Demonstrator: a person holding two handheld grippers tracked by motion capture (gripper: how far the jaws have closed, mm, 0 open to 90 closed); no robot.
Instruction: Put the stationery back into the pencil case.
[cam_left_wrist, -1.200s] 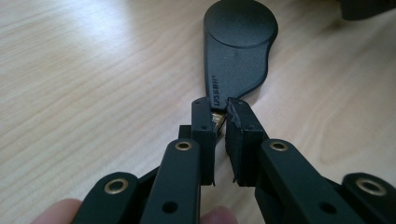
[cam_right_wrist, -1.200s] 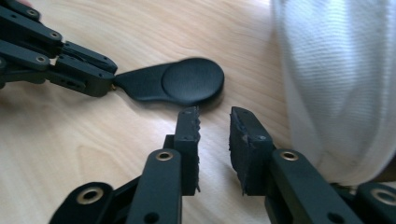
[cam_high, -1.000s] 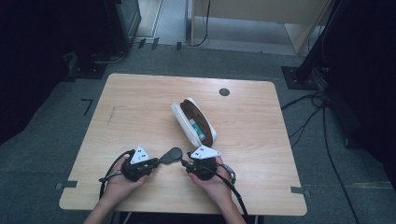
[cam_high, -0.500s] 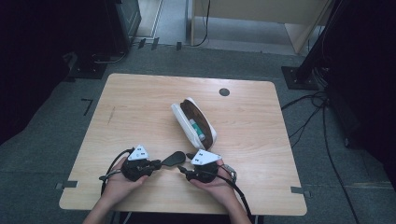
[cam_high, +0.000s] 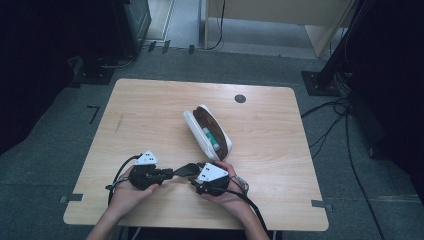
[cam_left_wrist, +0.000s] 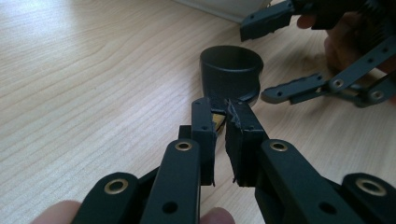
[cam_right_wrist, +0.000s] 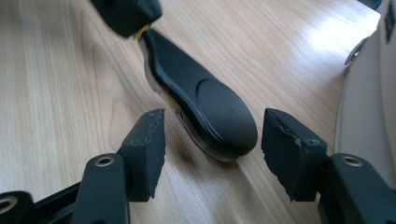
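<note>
Just nearside of the white case (cam_high: 207, 134), close to the table's (cam_high: 150, 110) front edge, a small black paddle-shaped tool (cam_high: 187, 169) is held level between the two grippers. In the high view its narrow end is seen gripped by the left gripper (cam_high: 169, 173), to the left of the case's near end, while its broad rounded end points toward the right gripper (cam_high: 196, 181), directly below that same end of the case. In the left gripper view, the jaws are seen pressed together on the thin stem of the tool (cam_left_wrist: 231, 77), a sliver of yellow showing at the pinch, and the rounded black head is seen beyond them, low over the wood. In the right gripper view, the jaws are seen standing apart on either side of the tool's head (cam_right_wrist: 205, 109), clear gaps left between pads and tool; these jaws have just been opening, with the head between them but not pressed. The case's pale shell is glimpsed at the right edge of that view (cam_right_wrist: 369, 93). The case itself lies open mid-table, brown-lined, with something green inside.
</note>
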